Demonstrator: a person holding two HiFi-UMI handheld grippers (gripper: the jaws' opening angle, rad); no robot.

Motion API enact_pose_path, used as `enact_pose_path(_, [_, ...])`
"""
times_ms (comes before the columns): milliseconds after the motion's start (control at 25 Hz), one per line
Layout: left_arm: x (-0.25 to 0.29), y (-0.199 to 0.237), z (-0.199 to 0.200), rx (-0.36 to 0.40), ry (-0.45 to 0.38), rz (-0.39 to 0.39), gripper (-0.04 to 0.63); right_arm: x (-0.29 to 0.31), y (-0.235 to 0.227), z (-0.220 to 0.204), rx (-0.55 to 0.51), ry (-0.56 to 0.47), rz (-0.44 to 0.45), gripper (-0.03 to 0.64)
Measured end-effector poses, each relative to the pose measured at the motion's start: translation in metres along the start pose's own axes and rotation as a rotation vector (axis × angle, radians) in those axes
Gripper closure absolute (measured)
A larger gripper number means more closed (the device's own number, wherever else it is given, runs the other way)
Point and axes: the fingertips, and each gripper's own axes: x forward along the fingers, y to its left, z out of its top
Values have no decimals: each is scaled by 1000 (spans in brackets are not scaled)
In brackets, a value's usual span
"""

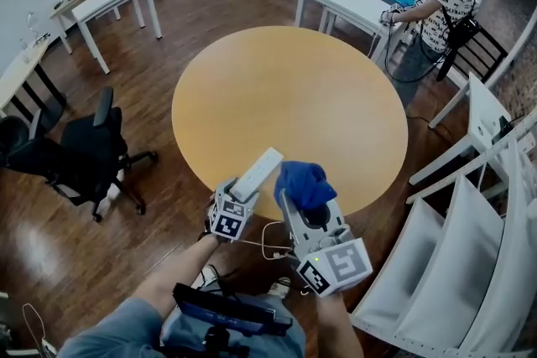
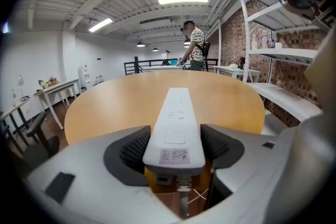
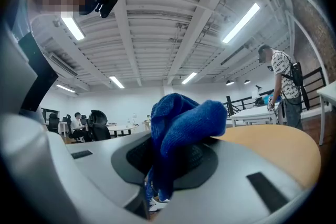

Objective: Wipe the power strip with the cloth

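Observation:
A long white power strip [image 1: 258,173] sticks out over the near edge of the round wooden table [image 1: 285,96], and my left gripper [image 1: 240,194] is shut on its near end. In the left gripper view the power strip [image 2: 176,126] lies flat between the two dark pads, pointing away across the tabletop, with its cable hanging below. My right gripper [image 1: 304,197] is shut on a bunched blue cloth [image 1: 303,182], held just right of the strip and a little above it. In the right gripper view the cloth [image 3: 181,128] bulges out of the jaws.
A black office chair [image 1: 88,151] stands left of the table. White shelving [image 1: 470,256] fills the right side. White desks [image 1: 348,0] and a black railing are beyond the table, where a person [image 1: 440,8] stands. The strip's cable [image 1: 267,243] loops down near my legs.

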Motion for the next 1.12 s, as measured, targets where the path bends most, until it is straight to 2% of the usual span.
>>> enact_pose_path(360, [5,5,-8,50,-5,42,273,0,-3,-8,14,20,-9,541])
enact_pose_path(480, [5,2,-5,70,-7,20,292,-1,-5,-11,20,24,-12,541])
enact_pose_path(760, [2,3,-4,53,21,-20,298,-2,-4,-10,23,21,-12,541])
enact_pose_path(1120, [-16,2,11,60,-36,-47,301,3,-2,-12,31,8,-2,541])
